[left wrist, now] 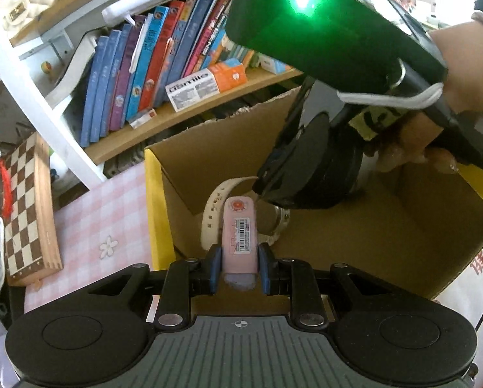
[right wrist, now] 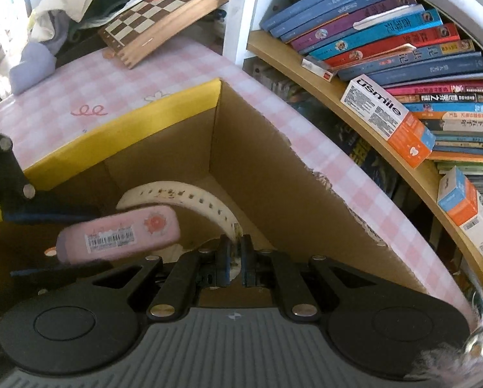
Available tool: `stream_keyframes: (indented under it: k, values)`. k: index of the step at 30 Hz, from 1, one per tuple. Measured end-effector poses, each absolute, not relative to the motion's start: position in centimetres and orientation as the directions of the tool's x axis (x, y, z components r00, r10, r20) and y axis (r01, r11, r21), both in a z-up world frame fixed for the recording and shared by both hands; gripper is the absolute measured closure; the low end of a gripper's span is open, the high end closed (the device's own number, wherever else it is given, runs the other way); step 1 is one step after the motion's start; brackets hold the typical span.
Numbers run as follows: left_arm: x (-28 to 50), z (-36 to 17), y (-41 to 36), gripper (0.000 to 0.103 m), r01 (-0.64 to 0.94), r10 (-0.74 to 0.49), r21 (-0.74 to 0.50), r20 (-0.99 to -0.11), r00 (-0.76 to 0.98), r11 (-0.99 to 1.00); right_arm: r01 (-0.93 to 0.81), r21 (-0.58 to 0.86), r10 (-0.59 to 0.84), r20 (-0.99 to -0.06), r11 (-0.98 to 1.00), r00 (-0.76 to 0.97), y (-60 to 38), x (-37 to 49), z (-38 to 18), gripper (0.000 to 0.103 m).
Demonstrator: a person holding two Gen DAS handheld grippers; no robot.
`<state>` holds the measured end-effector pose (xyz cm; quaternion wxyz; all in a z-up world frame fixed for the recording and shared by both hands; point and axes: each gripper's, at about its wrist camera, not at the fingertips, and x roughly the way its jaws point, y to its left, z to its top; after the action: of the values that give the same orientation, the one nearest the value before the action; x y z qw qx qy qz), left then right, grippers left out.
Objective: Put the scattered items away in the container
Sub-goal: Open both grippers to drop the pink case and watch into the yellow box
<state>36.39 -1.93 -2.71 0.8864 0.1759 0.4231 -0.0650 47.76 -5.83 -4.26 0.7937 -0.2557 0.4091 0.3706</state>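
In the left wrist view, the left gripper (left wrist: 239,266) is clamped narrow on a pink eraser (left wrist: 239,236), held over the open cardboard box (left wrist: 386,258) near its yellow-edged left wall; the right gripper (left wrist: 260,190) hangs just ahead with a white watch (left wrist: 210,213) dangling under it. In the right wrist view, the right gripper (right wrist: 236,260) is pinched nearly closed on the watch (right wrist: 189,195) strap, inside the box (right wrist: 257,168) toward its far corner, the eraser (right wrist: 118,237) just beside. Both loads look ready to drop: I would lower a little, keep both hands clear of the walls, then open one at a time.
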Motion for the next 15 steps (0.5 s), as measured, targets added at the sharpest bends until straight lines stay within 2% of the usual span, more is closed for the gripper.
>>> stream_keyframes:
  k: [8, 10, 11, 12, 13, 15]
  values:
    - [36.9, -3.3, -2.0, 0.08, 0.269, 0.047, 0.269, -0.784, 0.619, 0.925, -0.788, -0.085, 0.389, -0.834, 0.609, 0.391, -5.8, 47.9, -4.3, 0.096]
    - [37.0, -3.4, -2.0, 0.079, 0.266, 0.049, 0.266, -0.787, 0.615, 0.926, -0.782, -0.076, 0.397, -0.828, 0.619, 0.395, -5.9, 47.9, -4.1, 0.093]
    - [37.0, -3.3, -2.0, 0.074, 0.265, 0.048, 0.265, -0.786, 0.616, 0.927, -0.779, -0.071, 0.402, -0.825, 0.623, 0.397, -5.9, 47.9, -4.0, 0.088]
    - [36.9, -3.3, -2.1, 0.073, 0.265, 0.047, 0.263, -0.785, 0.617, 0.928, -0.776, -0.068, 0.407, -0.821, 0.627, 0.4, -6.0, 47.9, -3.8, 0.081]
    - [37.0, -3.2, -2.1, 0.072, 0.263, 0.049, 0.264, -0.785, 0.617, 0.928, -0.775, -0.065, 0.414, -0.816, 0.629, 0.404, -6.1, 47.9, -3.6, 0.078]
    - [36.8, -3.0, -2.1, 0.058, 0.25, 0.071, 0.286, -0.777, 0.626, 0.925, -0.775, -0.053, 0.43, -0.808, 0.629, 0.404, -6.3, 47.7, -3.1, 0.072]
